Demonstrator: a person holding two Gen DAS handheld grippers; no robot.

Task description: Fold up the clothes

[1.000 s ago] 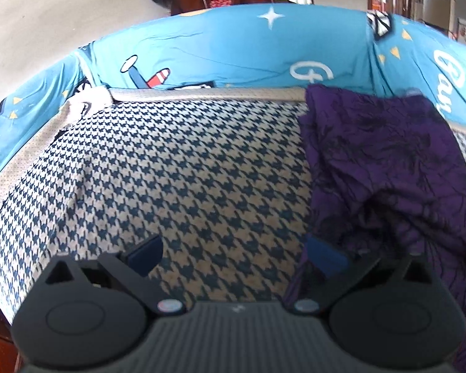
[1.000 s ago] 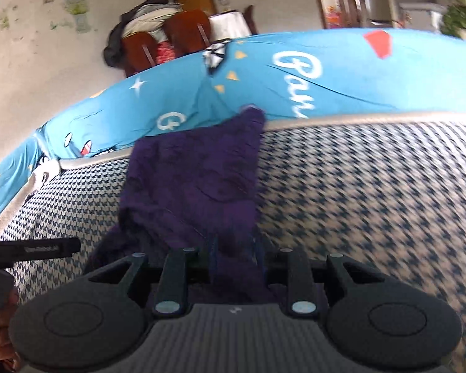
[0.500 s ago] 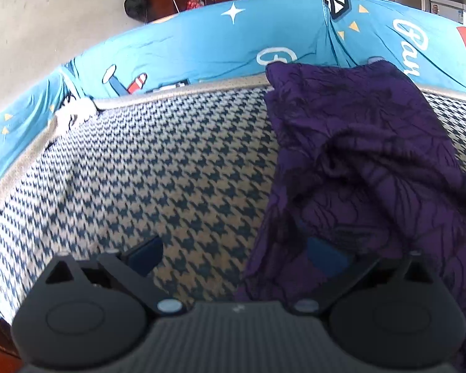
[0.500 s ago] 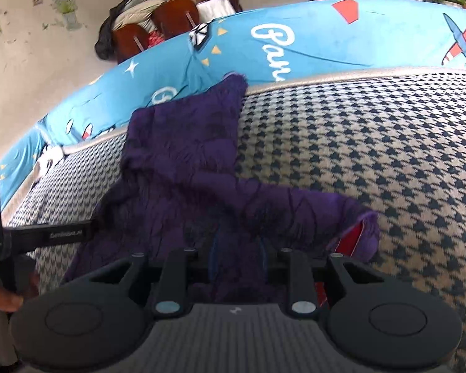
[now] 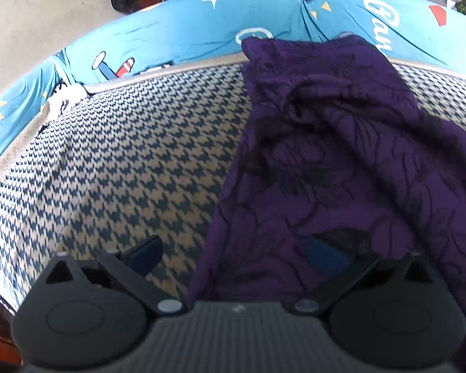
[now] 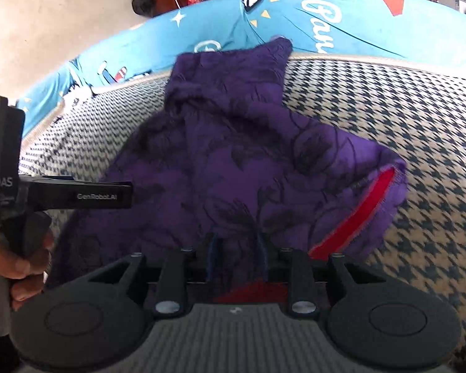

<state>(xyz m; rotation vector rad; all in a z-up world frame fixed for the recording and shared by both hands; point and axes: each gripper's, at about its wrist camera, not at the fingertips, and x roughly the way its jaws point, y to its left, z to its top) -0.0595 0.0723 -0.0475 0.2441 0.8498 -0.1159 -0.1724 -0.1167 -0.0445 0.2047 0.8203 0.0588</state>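
Purple garment [image 6: 233, 161] lies rumpled on the houndstooth bed [image 6: 404, 118], collar end at 12 o'clock against the blue sheet [image 5: 177, 37]. Right gripper [image 6: 236, 259]: jaws narrow, pinching a fold, just eased slightly. Left gripper [image 5: 233, 255]: jaws wide, straddling the cloth's edge, empty. Fabric looks soft, light, limp; best taken at hem corners.

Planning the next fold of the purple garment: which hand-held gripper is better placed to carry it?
Right hand-held gripper: its jaws, just eased slightly, already pinch the purple garment. The left hangs open.

"GenRobot.AI" stands on the left tongs [image 6: 104, 195].
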